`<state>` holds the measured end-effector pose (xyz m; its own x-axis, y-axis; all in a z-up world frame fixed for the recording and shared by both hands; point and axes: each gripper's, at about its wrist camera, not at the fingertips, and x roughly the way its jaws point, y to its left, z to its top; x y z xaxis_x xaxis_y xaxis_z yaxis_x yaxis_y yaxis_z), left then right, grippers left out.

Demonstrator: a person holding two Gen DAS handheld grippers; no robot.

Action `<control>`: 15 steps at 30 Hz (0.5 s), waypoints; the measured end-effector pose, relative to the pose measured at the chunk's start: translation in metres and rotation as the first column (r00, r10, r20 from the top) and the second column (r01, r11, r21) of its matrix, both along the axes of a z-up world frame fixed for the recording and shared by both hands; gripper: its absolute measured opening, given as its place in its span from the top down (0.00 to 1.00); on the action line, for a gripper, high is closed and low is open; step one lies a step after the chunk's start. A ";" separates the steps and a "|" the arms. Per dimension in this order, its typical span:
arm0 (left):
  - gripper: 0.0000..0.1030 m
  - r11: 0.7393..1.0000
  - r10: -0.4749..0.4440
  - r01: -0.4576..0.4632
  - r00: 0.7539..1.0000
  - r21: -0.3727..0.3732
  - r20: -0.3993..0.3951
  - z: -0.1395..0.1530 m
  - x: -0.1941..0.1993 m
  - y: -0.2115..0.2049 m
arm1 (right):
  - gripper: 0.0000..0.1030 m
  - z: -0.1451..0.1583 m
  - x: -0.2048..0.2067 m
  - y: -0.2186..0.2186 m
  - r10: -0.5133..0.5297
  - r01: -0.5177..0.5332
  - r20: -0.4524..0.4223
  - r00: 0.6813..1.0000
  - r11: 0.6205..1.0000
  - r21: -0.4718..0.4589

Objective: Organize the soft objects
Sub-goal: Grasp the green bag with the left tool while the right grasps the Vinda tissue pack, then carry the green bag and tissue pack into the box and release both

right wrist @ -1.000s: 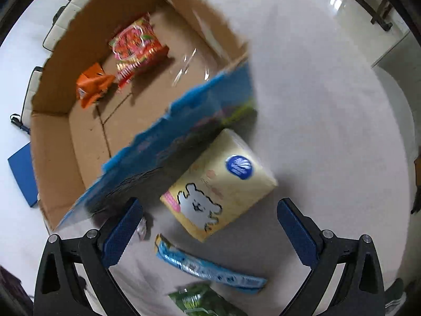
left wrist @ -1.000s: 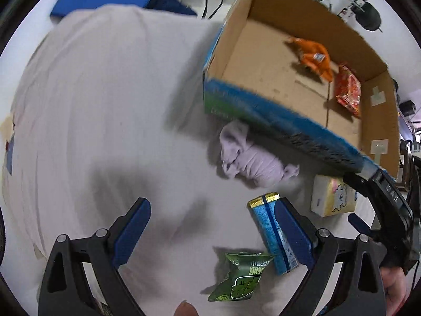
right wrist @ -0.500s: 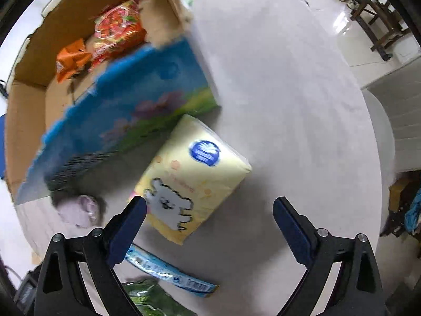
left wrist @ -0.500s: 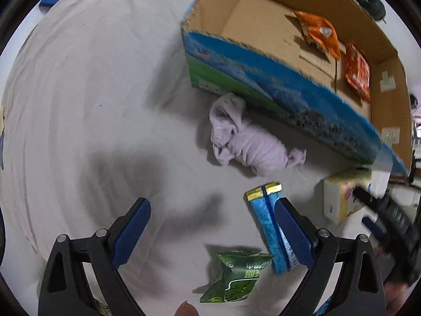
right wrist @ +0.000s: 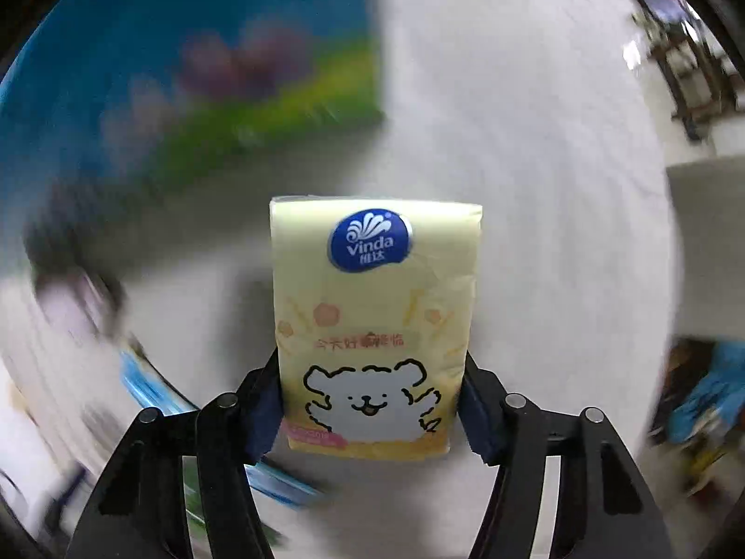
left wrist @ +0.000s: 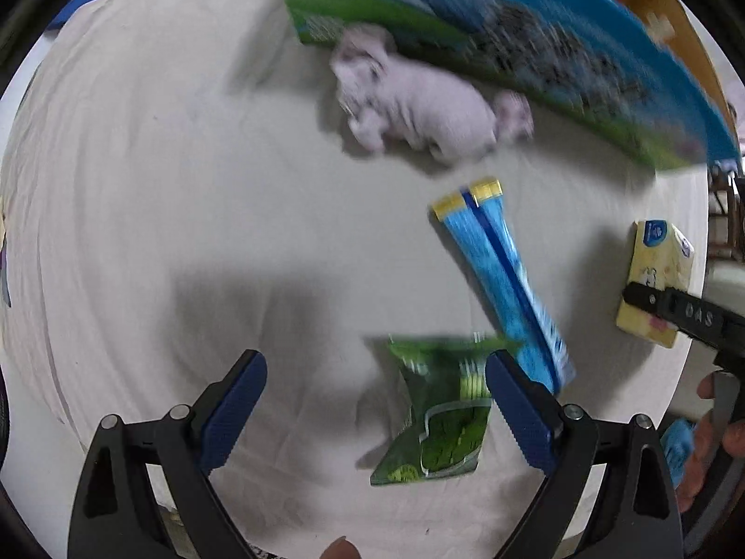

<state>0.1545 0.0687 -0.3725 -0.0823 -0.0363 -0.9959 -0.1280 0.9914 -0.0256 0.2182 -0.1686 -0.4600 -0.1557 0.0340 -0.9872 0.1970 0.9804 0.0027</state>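
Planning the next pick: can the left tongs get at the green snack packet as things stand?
Probably yes. The left tongs stand open and empty, pointing down, with the green snack packet lying flat beside the right-hand pad; only the blue packet crowds that side.

A home interior, seemingly a dining or living area: a round surface point(left wrist: 139, 186) draped in a pale wrinkled cloth carries household odds and ends, among them a printed cardboard box point(left wrist: 535, 42), a pack of tissues point(right wrist: 372, 316), snack packets point(left wrist: 442, 414) and a small lilac cloth bundle point(left wrist: 419, 102). Dark wooden chairs point(right wrist: 689, 70) stand on a glossy tiled floor point(right wrist: 652, 14) beyond the surface's edge.
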 end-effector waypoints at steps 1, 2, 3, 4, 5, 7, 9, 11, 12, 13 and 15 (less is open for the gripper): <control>0.06 1.000 -0.013 0.013 1.000 -0.004 -0.008 -0.002 -0.004 -0.003 | 0.36 -0.001 -0.006 -0.002 0.025 -0.025 -0.014 1.000 1.000 -0.001; 0.06 1.000 -0.028 0.028 0.999 -0.008 -0.015 -0.006 -0.009 -0.008 | 0.36 0.000 -0.012 -0.003 0.042 -0.042 -0.020 0.999 0.999 -0.001; 0.06 0.999 -0.046 0.046 0.999 -0.006 -0.024 -0.011 -0.015 -0.012 | 0.36 0.001 -0.016 -0.005 0.055 -0.055 -0.013 0.998 0.998 -0.001; 0.06 0.998 -0.063 0.063 0.997 -0.004 -0.038 -0.016 -0.020 -0.017 | 0.35 0.003 -0.018 -0.005 0.061 -0.061 0.000 0.998 0.998 -0.002; 0.06 0.997 -0.076 0.076 0.996 -0.004 -0.049 -0.020 -0.024 -0.020 | 0.32 0.005 -0.018 -0.005 0.064 -0.064 0.020 0.998 0.998 -0.009; 0.06 0.994 -0.111 0.111 0.991 -0.003 -0.072 -0.032 -0.031 -0.027 | 0.28 0.007 -0.018 -0.007 0.053 -0.051 0.058 0.997 0.998 -0.027; 0.06 0.989 -0.144 0.145 0.986 0.006 -0.086 -0.043 -0.034 -0.036 | 0.28 0.003 -0.010 -0.006 0.028 -0.027 0.062 0.998 1.000 -0.006; 0.17 0.985 -0.171 0.172 0.982 0.010 -0.084 -0.052 -0.033 -0.042 | 0.29 -0.004 -0.003 -0.005 0.006 -0.006 0.039 0.999 1.000 -0.002; 0.34 0.982 -0.185 0.187 0.979 0.016 -0.081 -0.055 -0.033 -0.045 | 0.31 -0.006 -0.004 -0.002 0.013 -0.013 0.033 0.999 1.000 -0.019; 0.46 0.981 -0.192 0.193 0.978 0.005 -0.078 -0.057 -0.029 -0.049 | 0.37 -0.006 -0.003 0.003 0.025 -0.024 0.036 0.999 0.999 -0.041; 0.60 0.980 -0.196 0.197 0.979 0.011 -0.060 -0.057 -0.032 -0.052 | 0.37 -0.002 -0.010 0.007 0.057 -0.055 0.037 0.998 0.998 -0.039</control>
